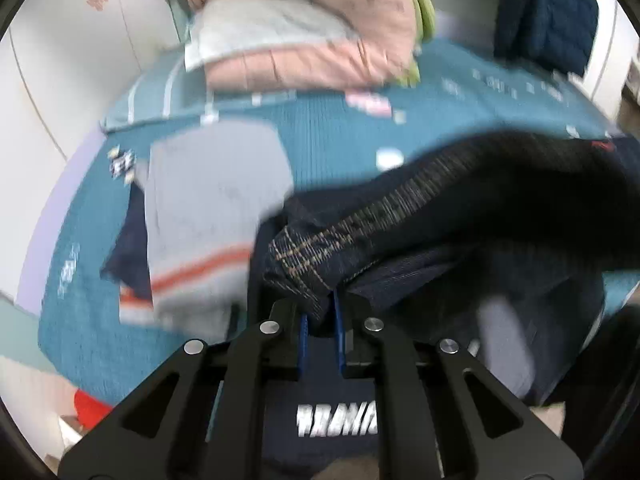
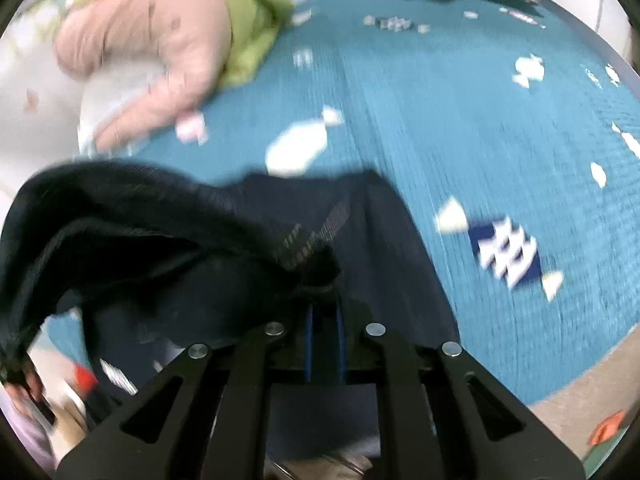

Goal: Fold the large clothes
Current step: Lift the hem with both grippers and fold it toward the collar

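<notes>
The dark blue denim jeans with tan stitching [image 1: 360,232] are hanging between both grippers, lifted above the teal ribbed bedspread [image 2: 460,120]. The left gripper [image 1: 320,316] is pinching a thick stitched hem nearly shut; the right gripper [image 2: 324,312] is clamping a bunched dark edge likewise. Heavy, stiff denim could be slipping from such narrow bites (the sagging middle is pulling), or dragging over the grey folded garment with orange stripe [image 1: 208,216] left of the left gripper.

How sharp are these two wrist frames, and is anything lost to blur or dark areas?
Left wrist view: the bedspread and grey top are smeared, while the jeans hem at the left gripper stays fairly crisp. Right wrist view: the bedspread pattern streaks, and the jeans at the right gripper are mostly featureless dark.
</notes>
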Motion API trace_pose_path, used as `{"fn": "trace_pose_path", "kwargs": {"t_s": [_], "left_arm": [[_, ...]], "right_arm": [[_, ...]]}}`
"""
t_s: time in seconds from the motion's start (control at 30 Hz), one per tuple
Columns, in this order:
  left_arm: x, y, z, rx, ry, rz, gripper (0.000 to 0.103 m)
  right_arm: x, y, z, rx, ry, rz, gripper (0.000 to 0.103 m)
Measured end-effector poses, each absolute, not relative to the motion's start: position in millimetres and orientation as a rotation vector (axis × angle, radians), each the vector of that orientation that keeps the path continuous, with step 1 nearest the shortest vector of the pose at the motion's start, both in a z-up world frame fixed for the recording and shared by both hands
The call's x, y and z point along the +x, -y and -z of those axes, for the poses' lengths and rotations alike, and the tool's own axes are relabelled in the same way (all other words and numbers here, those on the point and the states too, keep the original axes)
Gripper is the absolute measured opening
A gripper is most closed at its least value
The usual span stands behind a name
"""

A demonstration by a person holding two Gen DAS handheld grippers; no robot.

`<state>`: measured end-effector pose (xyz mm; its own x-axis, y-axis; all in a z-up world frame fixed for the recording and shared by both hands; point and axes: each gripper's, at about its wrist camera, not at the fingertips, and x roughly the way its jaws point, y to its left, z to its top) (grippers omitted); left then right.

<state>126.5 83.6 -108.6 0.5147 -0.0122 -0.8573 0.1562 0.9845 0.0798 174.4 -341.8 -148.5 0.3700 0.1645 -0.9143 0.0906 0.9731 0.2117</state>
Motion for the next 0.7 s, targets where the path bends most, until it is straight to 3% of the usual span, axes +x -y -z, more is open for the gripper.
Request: {"fn": "trace_pose_path", "kwargs": {"t_s": [0.07, 0.23, 0.4, 0.7], "left_arm": [[103, -87, 139, 0.197, -1.074, 0.089, 0.01], [66, -87, 167, 0.202, -1.117, 0.093, 0.015], [46, -94, 155, 0.175, -1.121, 0.099, 0.022], [37, -84, 97, 0.125, -1.021, 0.133, 0.022]], "right_arm": [[157, 339, 171, 0.185, -1.251, -0.014, 0.016], [113, 349, 188, 0.258, -1.308, -0.034, 0.016], [97, 355, 154, 0.246, -1.187, 0.008, 0.041], [136, 327, 129, 0.233, -1.121, -0.025, 0.041]]}}
